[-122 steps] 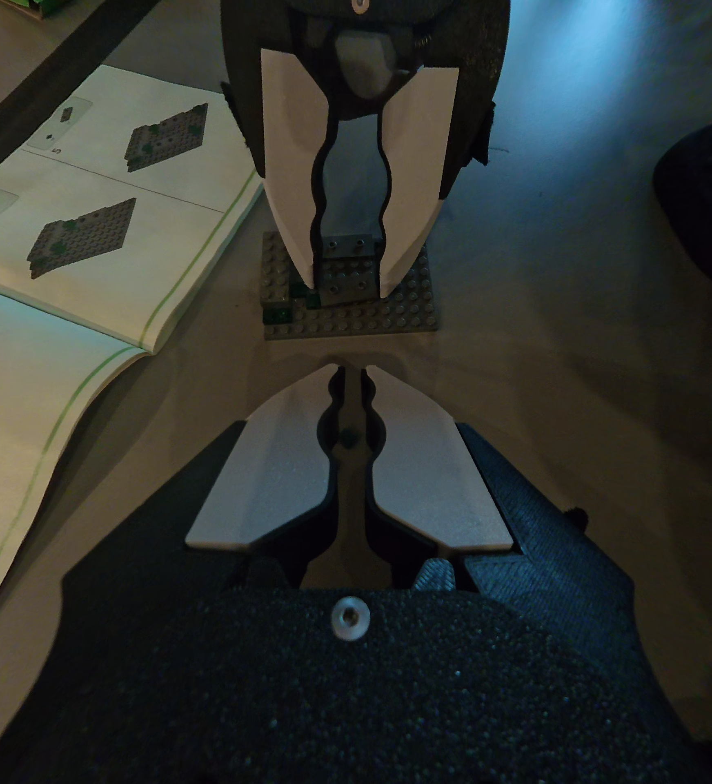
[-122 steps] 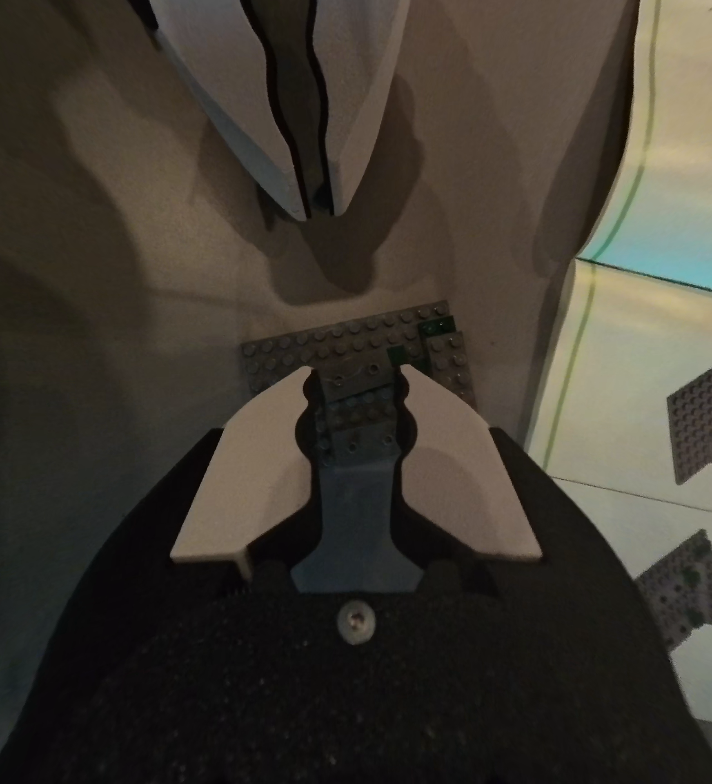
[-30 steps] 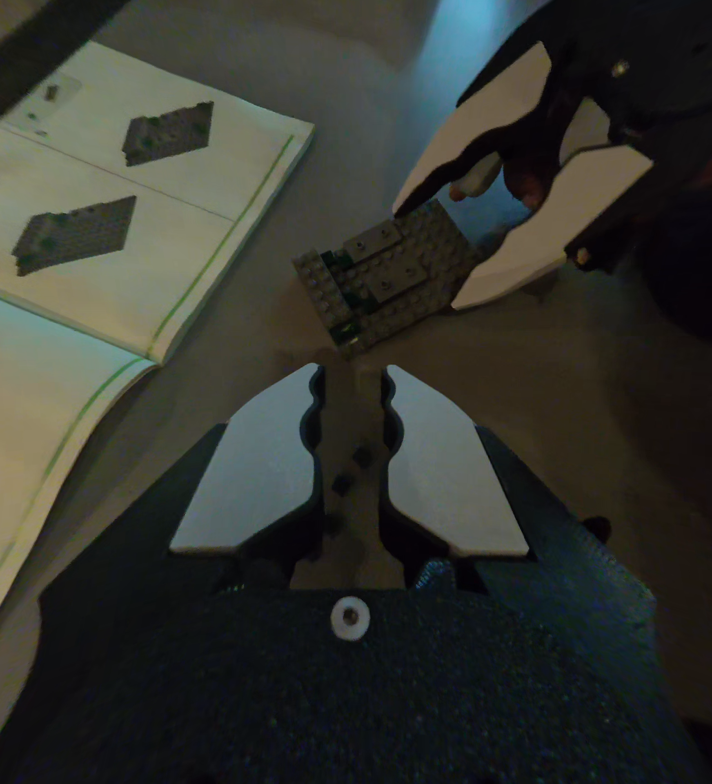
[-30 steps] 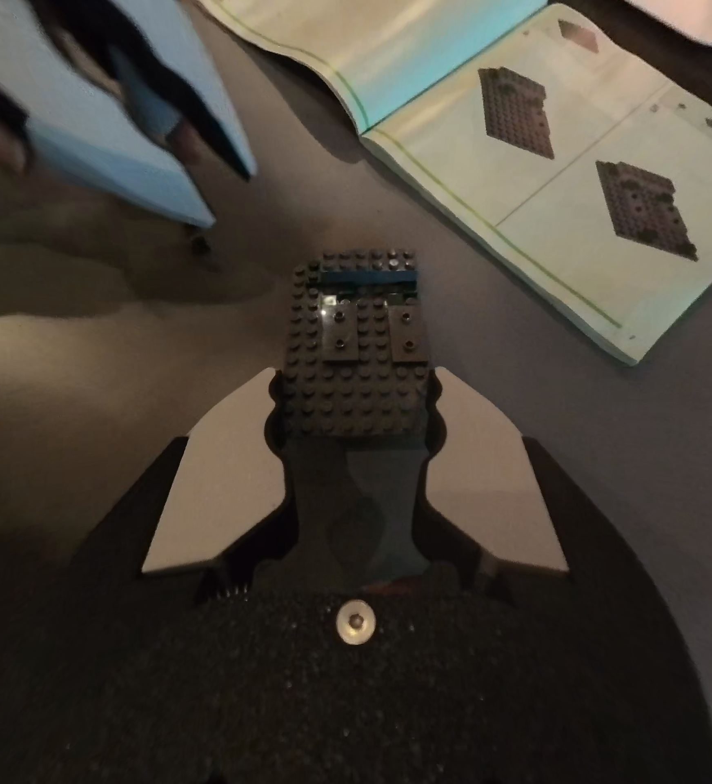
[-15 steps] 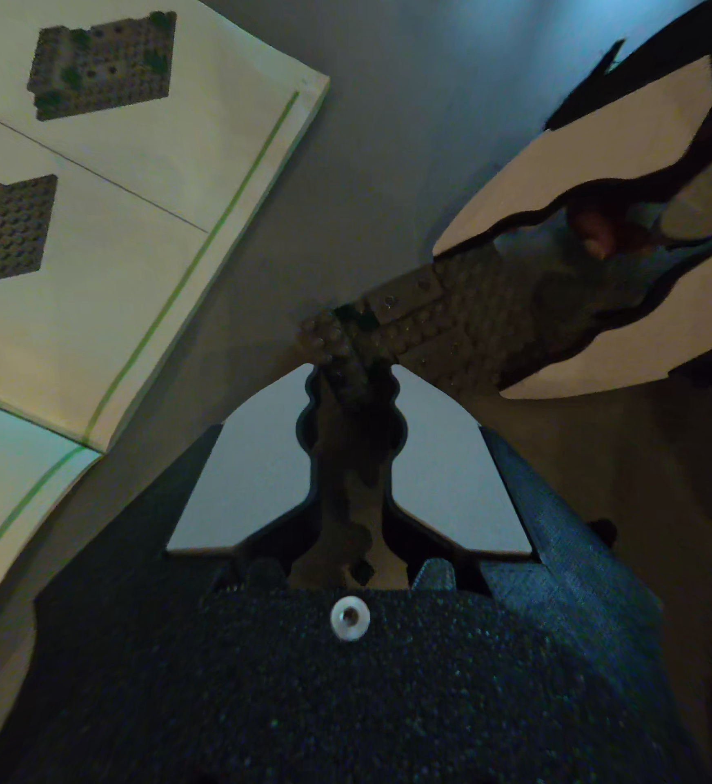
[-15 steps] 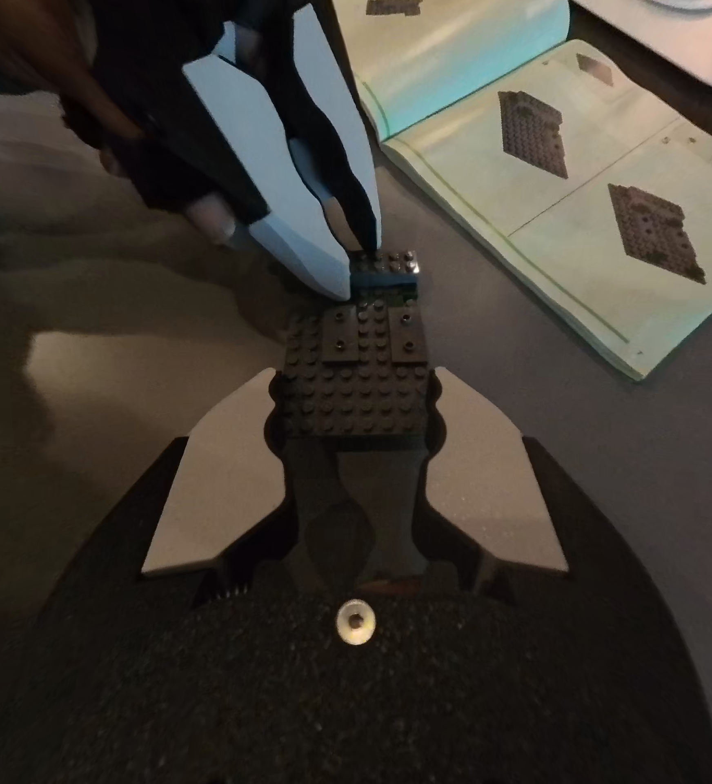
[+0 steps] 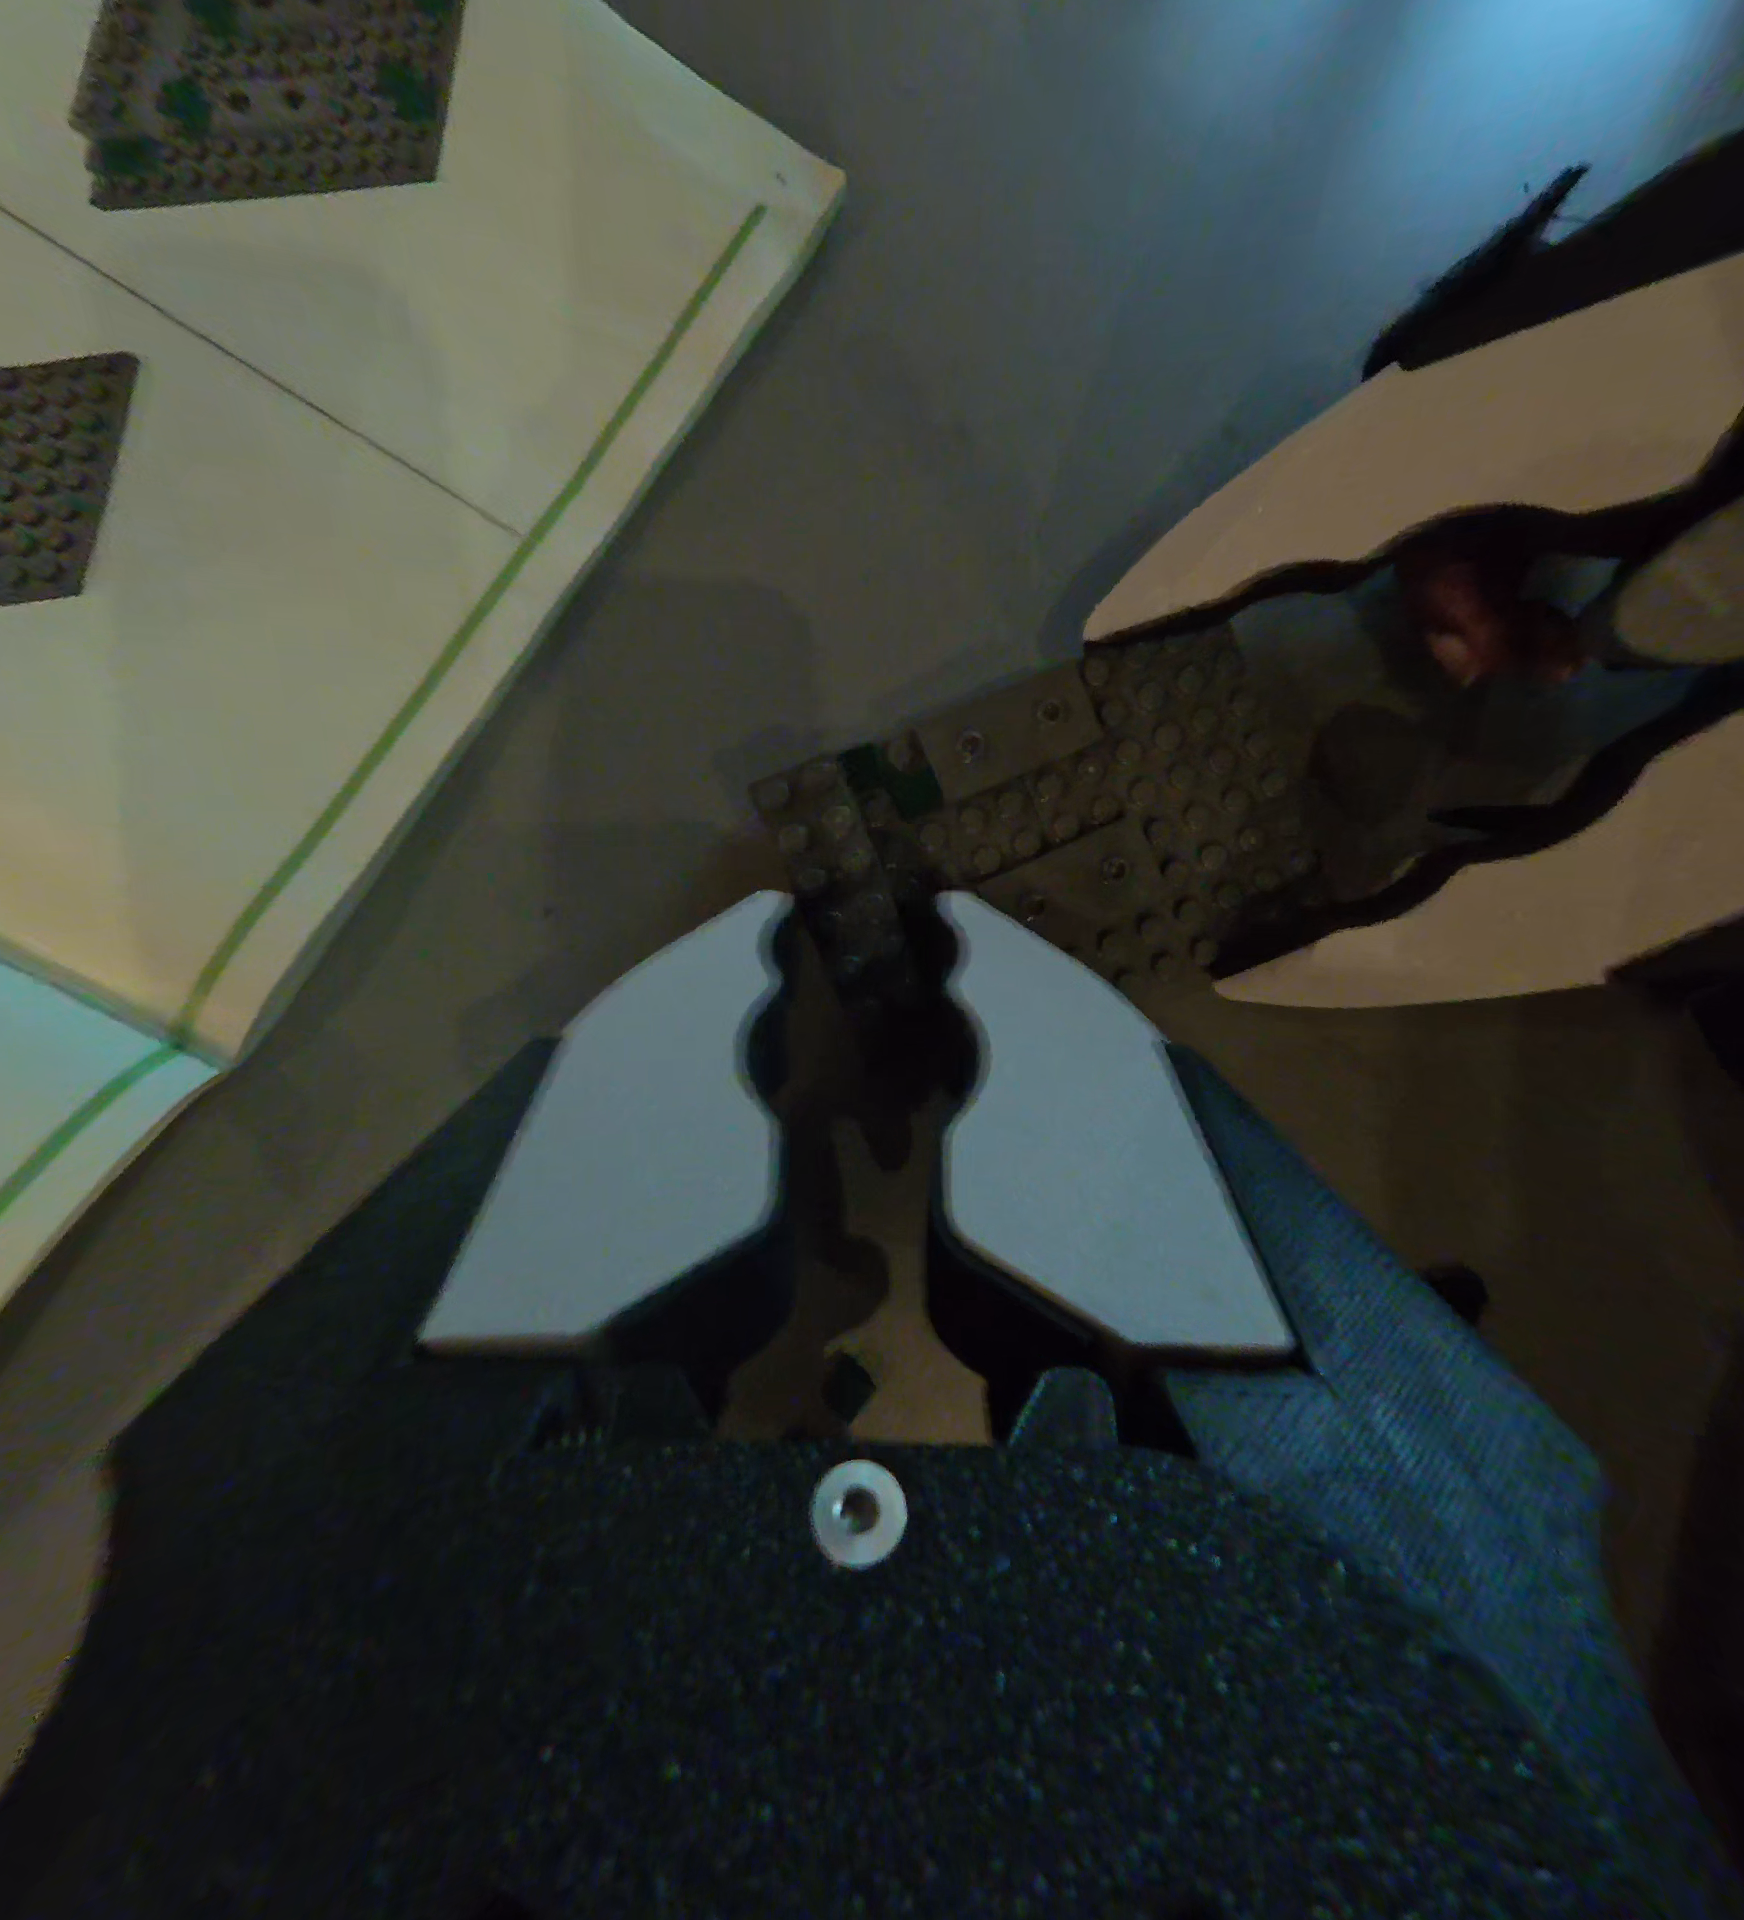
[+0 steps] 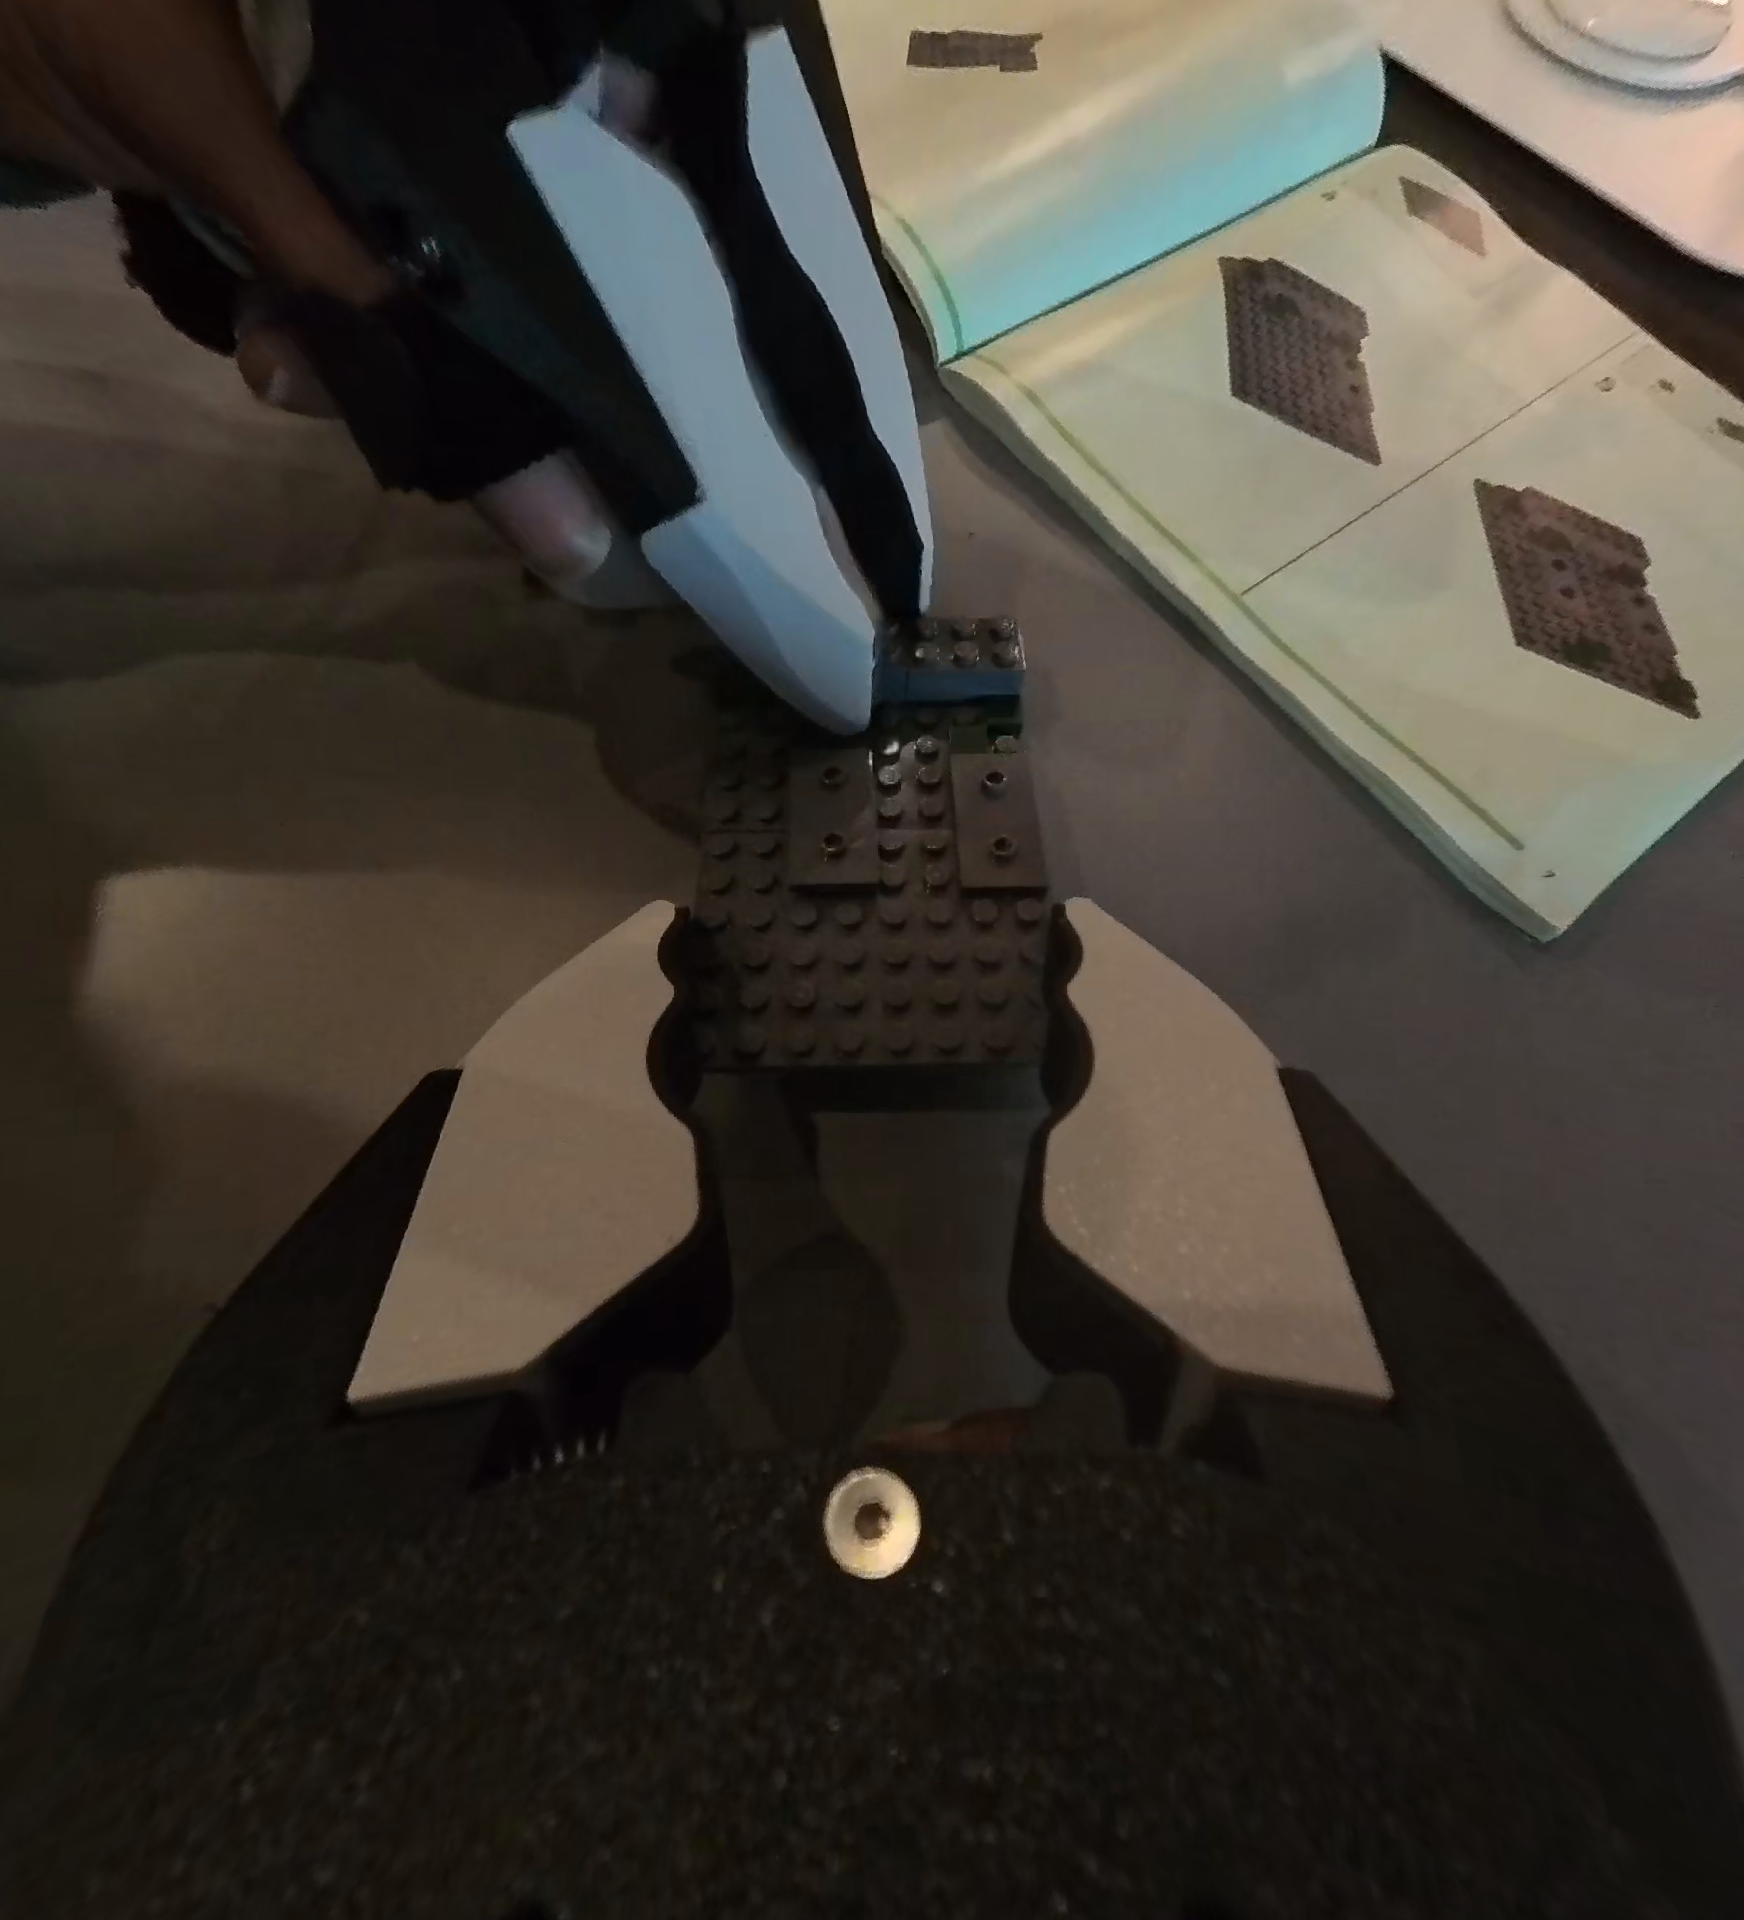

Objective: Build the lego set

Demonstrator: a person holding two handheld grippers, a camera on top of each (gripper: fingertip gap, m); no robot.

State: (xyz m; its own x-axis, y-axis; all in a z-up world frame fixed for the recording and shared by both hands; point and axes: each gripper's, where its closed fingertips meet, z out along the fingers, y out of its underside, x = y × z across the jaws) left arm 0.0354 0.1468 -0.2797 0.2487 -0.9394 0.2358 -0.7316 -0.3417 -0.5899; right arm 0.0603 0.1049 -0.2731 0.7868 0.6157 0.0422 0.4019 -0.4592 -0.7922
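Note:
A dark grey studded lego plate (image 8: 868,977) with two smooth tiles lies on the grey table. My right gripper (image 8: 868,920) is shut on its near end, one finger on each side edge. A raised grey brick (image 8: 961,649) sits along the plate's far end. My left gripper (image 8: 894,644) comes in from the upper left with its tips closed on that brick's left end. In the left wrist view the left gripper (image 7: 863,909) straddles the brick (image 7: 837,862), and the right gripper (image 7: 1159,800) holds the plate (image 7: 1190,831) from the right.
An open instruction booklet (image 8: 1367,468) lies beside the plate, at the upper left in the left wrist view (image 7: 328,416). A white object (image 8: 1678,104) sits at the far right corner. A small loose dark piece (image 7: 847,1387) lies under the left gripper.
My left gripper has moved in from the side to the plate's far end and its tips have come onto the raised brick. The right gripper has kept its hold on the plate.

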